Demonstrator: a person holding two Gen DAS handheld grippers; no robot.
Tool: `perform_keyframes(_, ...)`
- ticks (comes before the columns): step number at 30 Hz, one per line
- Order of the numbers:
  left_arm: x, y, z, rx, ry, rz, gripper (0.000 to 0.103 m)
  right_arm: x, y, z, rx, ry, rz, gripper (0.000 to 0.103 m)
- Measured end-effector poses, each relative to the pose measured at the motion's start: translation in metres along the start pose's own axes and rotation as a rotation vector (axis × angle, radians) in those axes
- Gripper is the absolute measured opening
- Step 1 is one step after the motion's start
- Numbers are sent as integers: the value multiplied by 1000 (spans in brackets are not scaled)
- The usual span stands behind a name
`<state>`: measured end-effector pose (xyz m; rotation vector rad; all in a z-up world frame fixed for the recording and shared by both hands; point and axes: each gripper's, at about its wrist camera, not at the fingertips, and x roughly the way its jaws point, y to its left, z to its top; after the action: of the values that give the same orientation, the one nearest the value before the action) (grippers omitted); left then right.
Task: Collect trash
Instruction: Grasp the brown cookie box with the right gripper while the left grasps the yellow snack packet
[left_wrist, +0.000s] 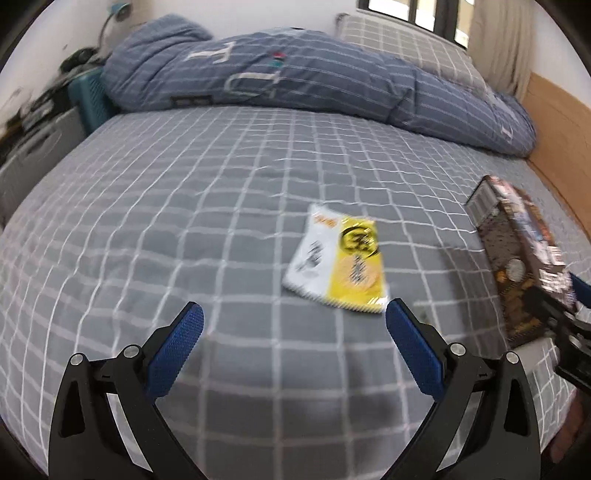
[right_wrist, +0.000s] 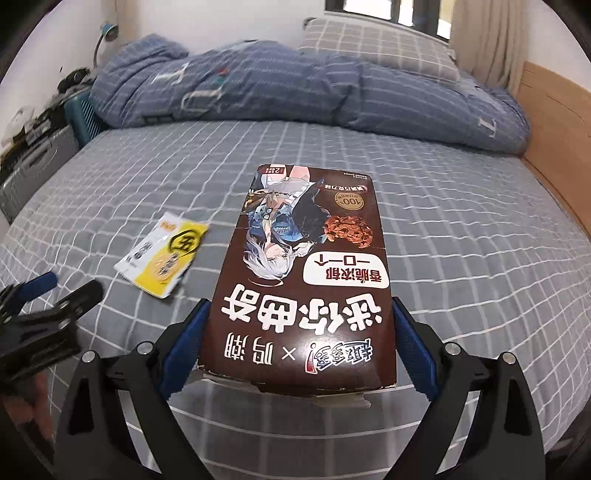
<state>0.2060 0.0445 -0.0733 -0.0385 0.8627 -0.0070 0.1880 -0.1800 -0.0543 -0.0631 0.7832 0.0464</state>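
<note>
- Left wrist view: the left gripper (left_wrist: 294, 314), black-armed with blue textured pads, is seen with its jaws spread wide and nothing between them, above a grey bed sheet checked with white lines (left_wrist: 184, 206).
- A flat yellow-and-white foil snack wrapper (left_wrist: 338, 259) lies on that sheet just beyond the gripper's right pad, close to it; contact cannot be made out through the blur.
- At the right edge a dark brown cardboard cookie box (left_wrist: 524, 258) is seen tilted, its near end taken by the right gripper (left_wrist: 569, 306), of which only part is visible.
- A rumpled blue striped duvet (left_wrist: 295, 81) is piled across the far end of the bed, and a light wooden bed frame (left_wrist: 557, 122) runs along the right side.
- Right wrist view: the right gripper (right_wrist: 300, 325) is clamped on the brown cookie box (right_wrist: 306, 280), one blue pad pressed to each long side of its near end; the jaws stand wide because the box is wide.
- The box is held off the sheet (right_wrist: 461, 229), its printed face up and its torn near flap visible.
- The snack wrapper (right_wrist: 164, 258) lies flat on the sheet to the left of the box, apart from it.
- The left gripper (right_wrist: 51, 291) is seen at the lower left, near the wrapper, above part of a person's hand (right_wrist: 37, 406).
</note>
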Motion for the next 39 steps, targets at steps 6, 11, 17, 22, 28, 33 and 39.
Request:
perform_keyframes(6,35,-29,29,46,45,-35,97,-9,-25,2,-31,6,22,89)
perform_keyframes(11,73,-49,42,99,114,-24,97,-1,-50,0,2,30,17,89)
perform_keyframes(17,99,-50,44,105,158,30,97,7,-64,0,39,45,24,89)
perform_keyframes(22,109,-45,45,102,176,34,95,11,-63,-1,44,46,34,89)
perform_keyframes(28,120,-39,50,73,209,37,73,13,-60,0,43,50,43,89)
perform_keyframes(33,122,-34,51,82,199,66,53,14,-60,-1,45,53,48,89)
perform_keyframes(39,120,-28,49,81,179,73,35,14,-59,0,38,53,57,89)
